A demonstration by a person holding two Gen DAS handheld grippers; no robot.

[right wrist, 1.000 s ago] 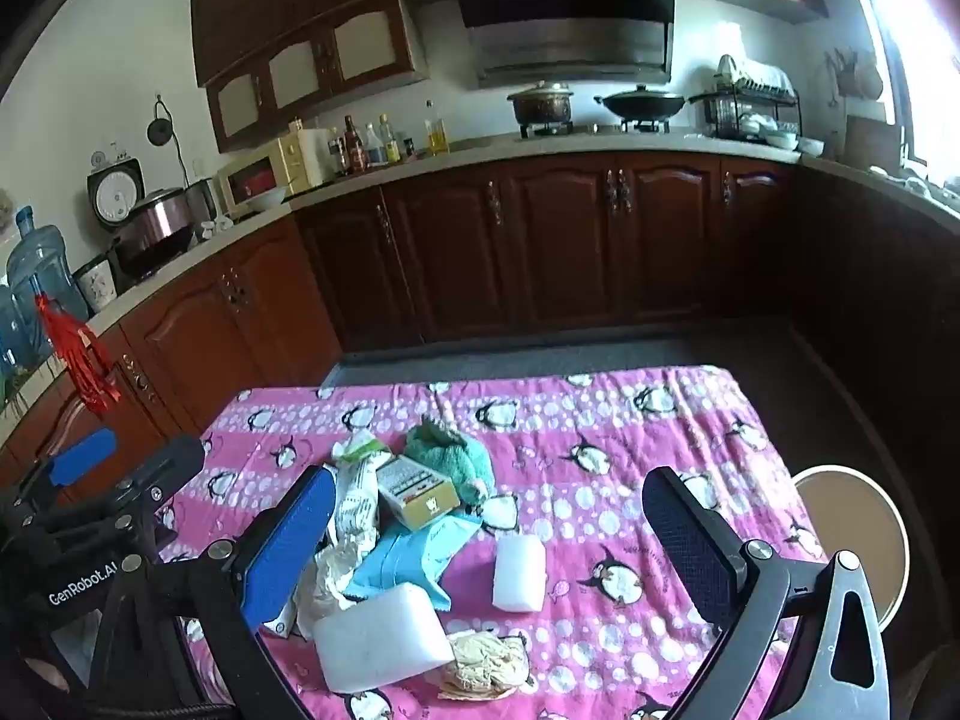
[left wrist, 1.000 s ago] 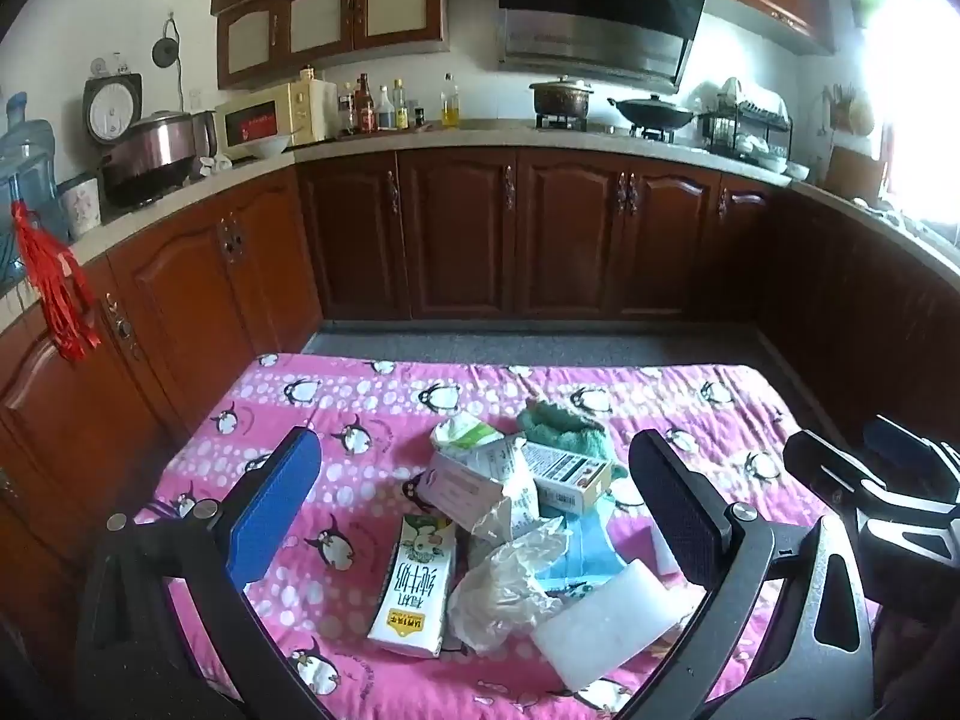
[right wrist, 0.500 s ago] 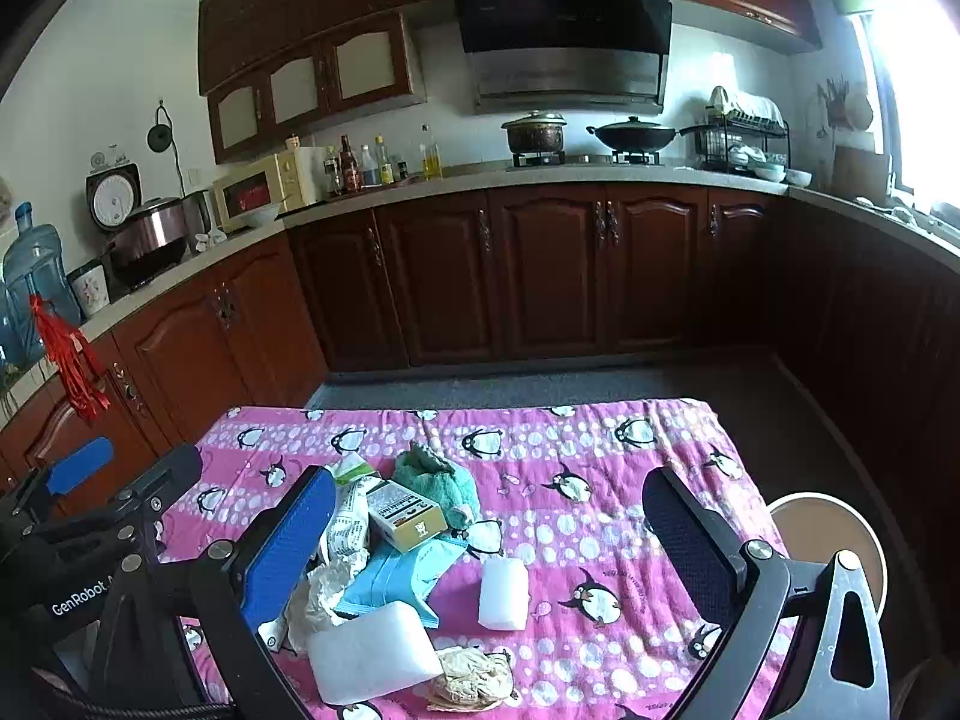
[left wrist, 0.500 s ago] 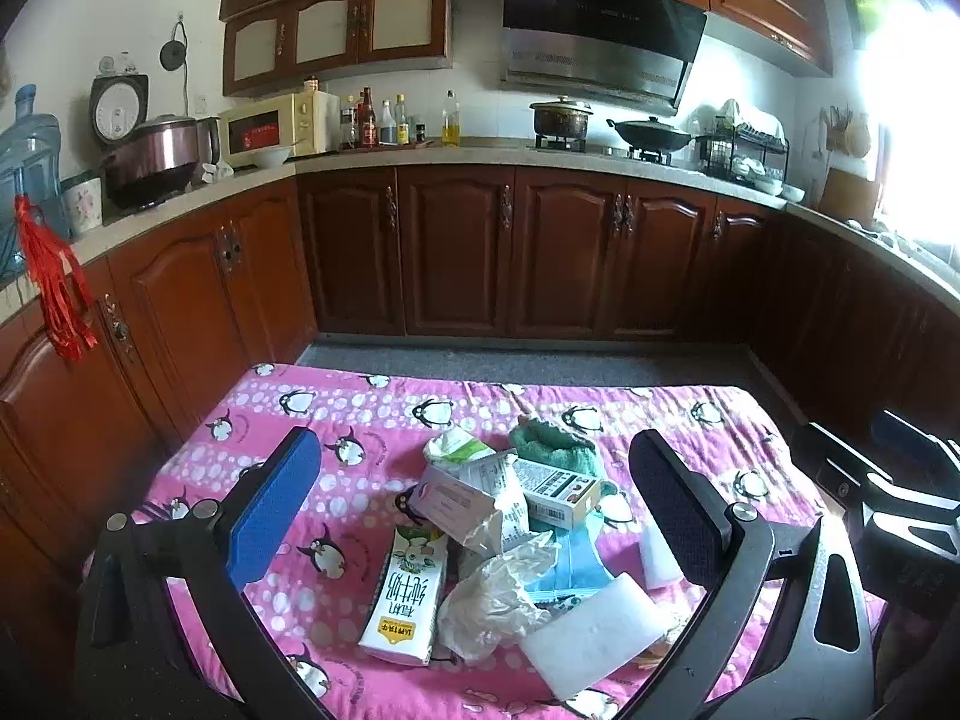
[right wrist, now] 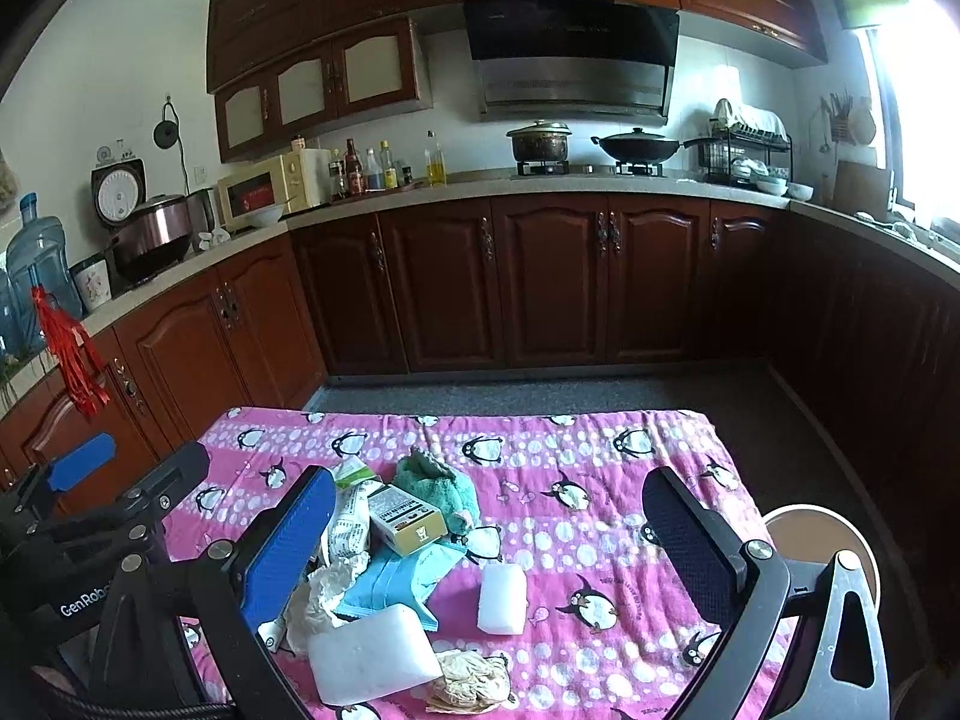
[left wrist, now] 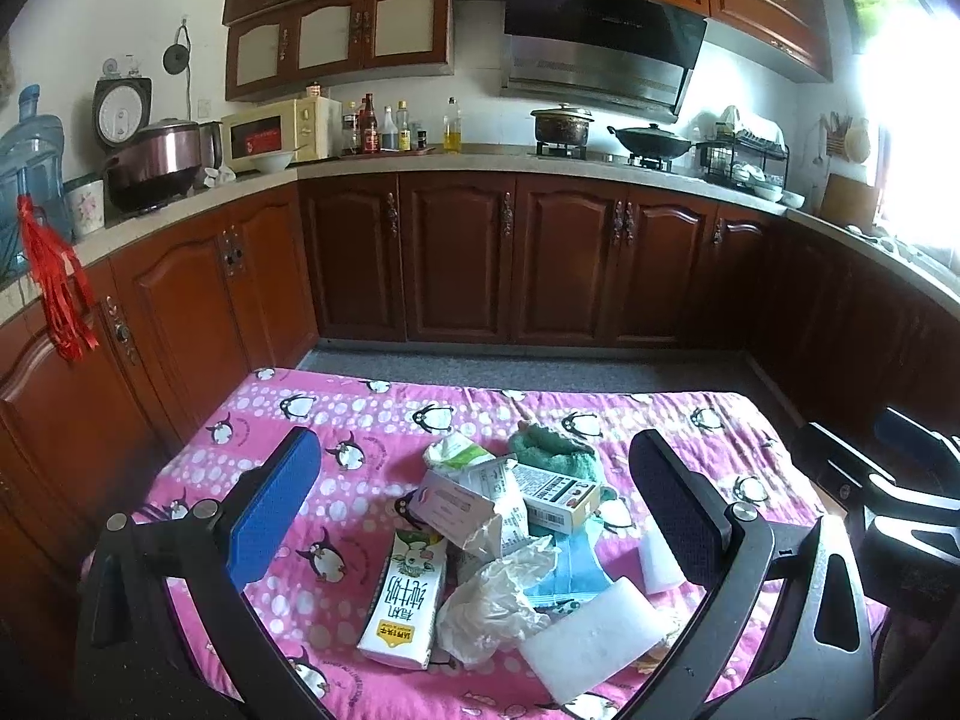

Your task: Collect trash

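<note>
A heap of trash lies on a pink penguin-print cloth (left wrist: 360, 414) (right wrist: 600, 438): a milk carton (left wrist: 405, 597), a crumpled clear bag (left wrist: 495, 606), small cardboard boxes (left wrist: 558, 498) (right wrist: 408, 519), a green cloth (left wrist: 555, 456) (right wrist: 441, 483), blue packaging (right wrist: 396, 585), a large white foam block (left wrist: 591, 636) (right wrist: 372, 654), a small foam block (right wrist: 503, 598) and a crumpled brown wad (right wrist: 471, 681). My left gripper (left wrist: 474, 516) is open above the heap, holding nothing. My right gripper (right wrist: 489, 534) is open above the cloth, holding nothing.
Dark wooden kitchen cabinets (left wrist: 462, 258) and a countertop with appliances, bottles and pots surround the grey floor (right wrist: 540, 393). A round stool (right wrist: 819, 537) stands to the right of the cloth. A red tassel (left wrist: 54, 288) hangs at the left.
Both grippers have pulled up and back a little from the heap, so the trash sits lower and smaller in both views. Both stay open. The trash has not moved.
</note>
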